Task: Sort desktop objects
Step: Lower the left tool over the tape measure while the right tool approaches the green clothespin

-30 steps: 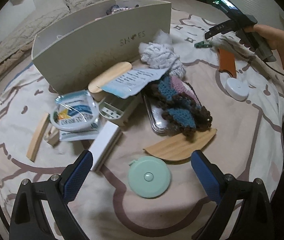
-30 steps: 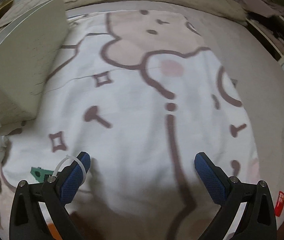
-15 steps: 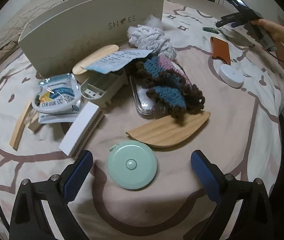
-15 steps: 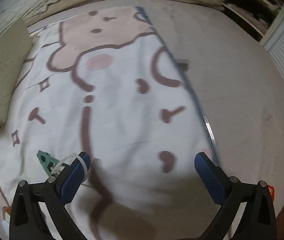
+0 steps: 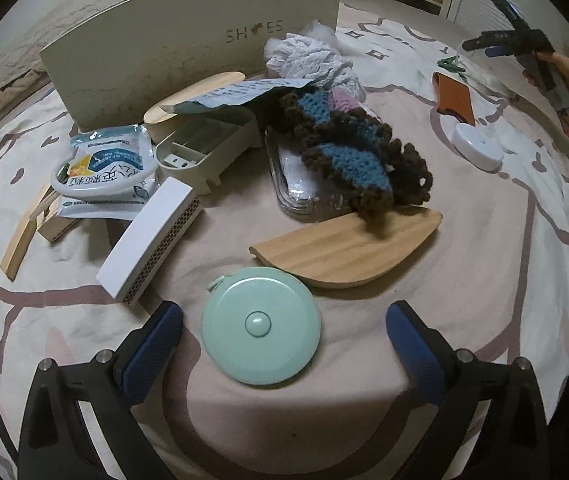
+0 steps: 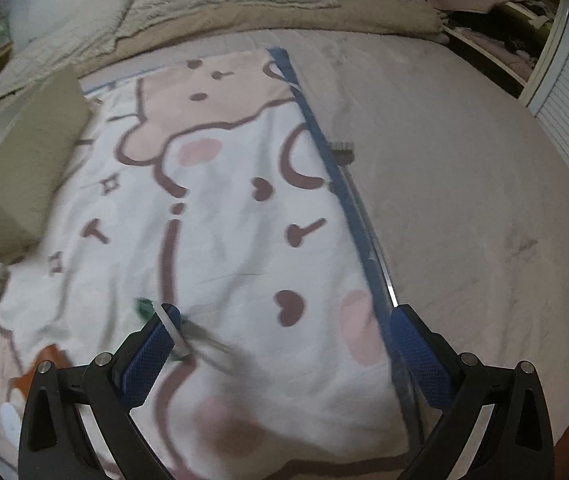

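A round mint tape measure (image 5: 260, 326) lies flat on the patterned blanket between the fingers of my left gripper (image 5: 282, 316). Its jaws are opening and neither blue pad touches the tape measure. Just beyond lie a curved wooden piece (image 5: 348, 248), a white box (image 5: 148, 240) and a brown-and-blue crochet piece (image 5: 348, 148) draped over a clear tray (image 5: 296, 196). My right gripper (image 6: 284, 314) is open over the blanket (image 6: 224, 220) with nothing between its fingers. A white band shows at its left fingertip (image 6: 170, 320), beside a blurred green clip (image 6: 144, 306).
A cream shoe box (image 5: 188, 40) stands at the back. In front of it lie medicine packets (image 5: 104, 168), a beige organiser tray (image 5: 208, 148) and a wooden strip (image 5: 24, 236). An orange leather piece (image 5: 454, 96) and a white round case (image 5: 476, 146) sit far right. The blanket's blue edge (image 6: 344, 192) borders bare bedding.
My left gripper has sunk toward the tape measure, which now sits between its fingers. My right gripper has swung right across the blanket, bringing the blue edge into view.
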A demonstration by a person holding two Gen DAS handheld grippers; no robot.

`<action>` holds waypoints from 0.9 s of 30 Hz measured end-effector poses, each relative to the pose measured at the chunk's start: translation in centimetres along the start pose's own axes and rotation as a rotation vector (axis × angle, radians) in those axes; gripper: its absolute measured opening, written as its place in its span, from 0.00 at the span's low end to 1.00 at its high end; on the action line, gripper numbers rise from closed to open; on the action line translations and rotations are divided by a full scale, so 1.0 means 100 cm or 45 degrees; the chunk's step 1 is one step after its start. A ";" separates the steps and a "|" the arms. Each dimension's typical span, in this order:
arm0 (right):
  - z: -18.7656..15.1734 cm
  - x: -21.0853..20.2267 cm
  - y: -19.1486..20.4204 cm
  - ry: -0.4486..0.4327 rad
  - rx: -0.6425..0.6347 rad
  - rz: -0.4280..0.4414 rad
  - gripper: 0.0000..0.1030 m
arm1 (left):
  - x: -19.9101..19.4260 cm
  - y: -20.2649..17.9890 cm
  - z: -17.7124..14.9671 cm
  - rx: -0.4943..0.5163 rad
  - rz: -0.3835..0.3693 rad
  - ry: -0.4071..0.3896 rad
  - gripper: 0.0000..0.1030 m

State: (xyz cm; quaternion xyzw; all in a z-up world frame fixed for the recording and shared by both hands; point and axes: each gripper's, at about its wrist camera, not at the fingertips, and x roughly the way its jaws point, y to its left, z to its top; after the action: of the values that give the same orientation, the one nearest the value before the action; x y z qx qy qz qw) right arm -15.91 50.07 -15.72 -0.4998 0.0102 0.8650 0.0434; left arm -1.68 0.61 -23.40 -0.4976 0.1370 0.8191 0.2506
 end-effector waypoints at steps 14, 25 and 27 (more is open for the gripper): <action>-0.013 0.013 0.035 0.093 -0.222 0.011 1.00 | 0.007 0.002 -0.001 -0.015 -0.034 -0.004 1.00; -0.022 0.036 0.043 0.124 -0.388 -0.223 1.00 | 0.011 0.001 0.000 -0.008 -0.037 -0.019 1.00; -0.019 0.037 0.036 0.105 -0.356 -0.280 1.00 | 0.012 0.001 0.001 -0.007 -0.038 -0.022 1.00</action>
State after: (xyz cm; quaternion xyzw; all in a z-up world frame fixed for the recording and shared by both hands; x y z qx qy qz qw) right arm -16.38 46.66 -20.02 -0.5339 -0.1629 0.8269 0.0675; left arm -2.23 0.88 -24.43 -0.4931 0.1252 0.8199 0.2625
